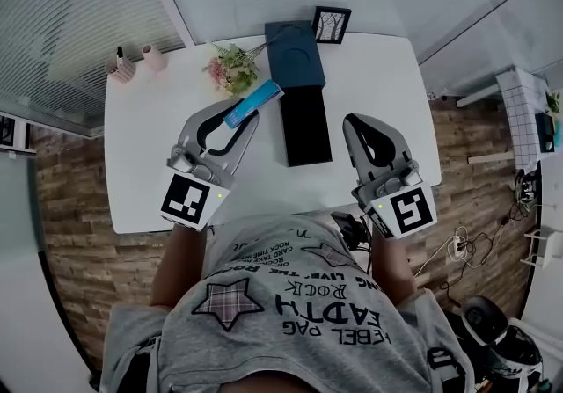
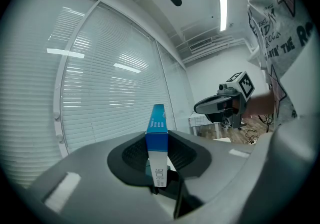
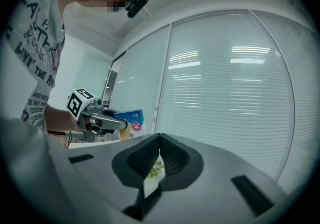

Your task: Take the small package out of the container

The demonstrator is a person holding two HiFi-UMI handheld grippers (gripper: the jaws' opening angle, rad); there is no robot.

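Clearly, left gripper [image 1: 237, 116] clamps the small blue package [image 2: 156, 133]; right gripper [image 3: 159, 142] is fully closed, empty.

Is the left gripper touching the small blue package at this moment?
Touching. In the left gripper view the left gripper has its jaws closed on the small blue package, one jaw against each side.

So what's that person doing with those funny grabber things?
A person stands at a white table with a gripper in each hand. The left gripper is clamped on a small blue package, so the package is already out of the dark box lying further back on the table. The right gripper is shut and holds nothing.
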